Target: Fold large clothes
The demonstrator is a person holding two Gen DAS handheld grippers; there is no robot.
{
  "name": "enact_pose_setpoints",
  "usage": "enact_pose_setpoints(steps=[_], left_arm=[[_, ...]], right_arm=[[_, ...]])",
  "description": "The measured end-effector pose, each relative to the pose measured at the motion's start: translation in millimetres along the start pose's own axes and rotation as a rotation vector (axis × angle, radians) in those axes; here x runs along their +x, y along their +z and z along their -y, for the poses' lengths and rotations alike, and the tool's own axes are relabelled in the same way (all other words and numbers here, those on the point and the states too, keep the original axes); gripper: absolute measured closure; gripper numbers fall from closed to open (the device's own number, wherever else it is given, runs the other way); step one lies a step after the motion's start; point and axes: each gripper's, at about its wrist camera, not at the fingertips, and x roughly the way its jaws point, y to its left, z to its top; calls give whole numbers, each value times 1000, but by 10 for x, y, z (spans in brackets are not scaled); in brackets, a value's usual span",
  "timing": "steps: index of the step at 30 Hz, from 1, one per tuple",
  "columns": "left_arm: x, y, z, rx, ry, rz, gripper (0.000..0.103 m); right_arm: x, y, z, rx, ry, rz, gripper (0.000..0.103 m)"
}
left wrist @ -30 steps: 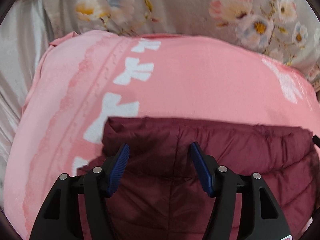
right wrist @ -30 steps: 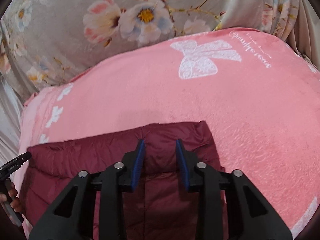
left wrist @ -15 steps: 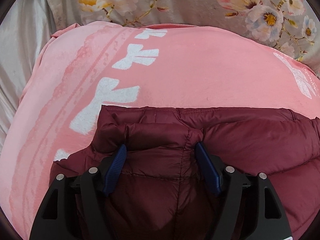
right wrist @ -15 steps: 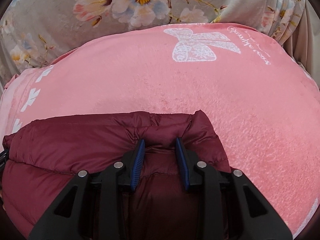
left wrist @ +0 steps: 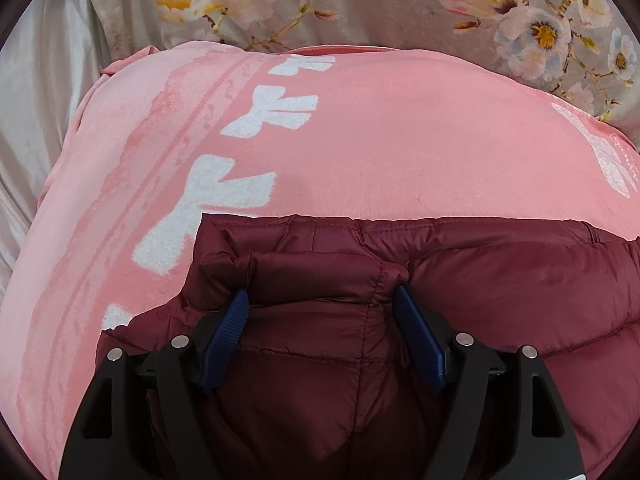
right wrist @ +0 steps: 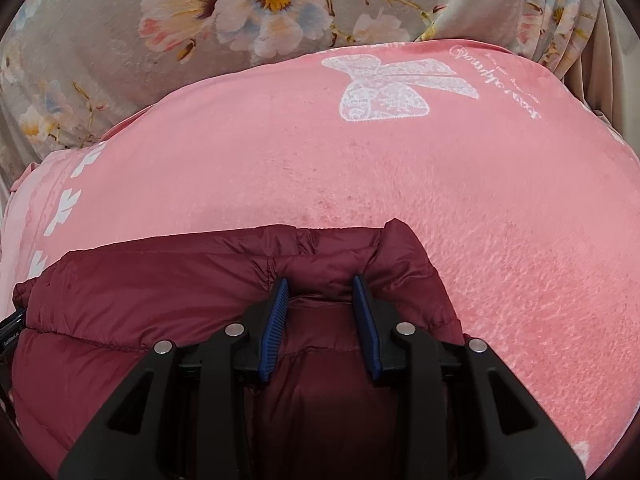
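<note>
A dark red quilted puffer jacket [left wrist: 500,280] lies folded on a pink blanket [left wrist: 380,140]. It also shows in the right wrist view [right wrist: 140,280]. My left gripper [left wrist: 322,300] straddles a puffed fold near the jacket's left corner, its blue pads set wide against the fabric. My right gripper [right wrist: 320,286] stands at the jacket's right corner, its pads closer together with a bunch of jacket fabric between them. The lower jacket is hidden under both grippers.
The pink blanket [right wrist: 440,180] has white bow prints and lies on a grey floral bedspread [right wrist: 200,20]. Pale sheet [left wrist: 36,120] shows at the left. The left gripper's edge [right wrist: 10,330] shows at the far left of the right wrist view.
Both grippers have moved forward and down over the jacket's far edge. The fabric has bunched up between the pads of each. The jacket now looks puffier and closer.
</note>
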Motion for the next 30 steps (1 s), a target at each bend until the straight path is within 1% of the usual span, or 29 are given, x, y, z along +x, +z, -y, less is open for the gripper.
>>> enact_pose_setpoints(steps=[5, 6, 7, 8, 9, 10, 11, 13, 15, 17, 19, 23, 26, 30], left_arm=[[-2, 22, 17, 3, 18, -3, 27], [-13, 39, 8, 2, 22, -8, 27], [-40, 61, -4, 0, 32, -11, 27], [-85, 85, -17, -2, 51, -14, 29], [-193, 120, -36, -7, 72, -8, 33], [-341, 150, -47, -15, 76, 17, 33], [-443, 179, -49, -19, 70, 37, 33], [-746, 242, 16, -15, 36, 86, 33], [-959, 283, 170, 13, 2, 101, 33], [-1088, 274, 345, 41, -30, 110, 33], [-1151, 227, 587, 85, -49, 105, 31], [-1098, 43, 923, 135, -38, 77, 31], [-935, -81, 1063, 136, -32, 37, 31], [-676, -183, 1094, 109, -7, -11, 31]], right_arm=[[12, 47, -2, -2, -10, -8, 69], [3, 73, 11, -1, -17, -15, 68], [-56, 115, 12, 3, -46, -18, 68], [-155, 150, 27, 12, -66, -6, 68], [-286, 187, 29, 20, -63, 22, 68], [-499, 233, 0, 19, -42, 71, 68], [-624, 256, -38, 14, -34, 97, 68], [-928, 316, -206, -23, -1, 144, 68], [-1087, 335, -398, -65, 42, 152, 68], [-1178, 285, -630, -121, 76, 150, 68], [-1177, 212, -807, -161, 93, 132, 68], [-1017, -6, -1028, -195, 106, 76, 68], [-815, -158, -1091, -207, 96, 35, 68], [-560, -327, -1146, -230, 70, -7, 68]])
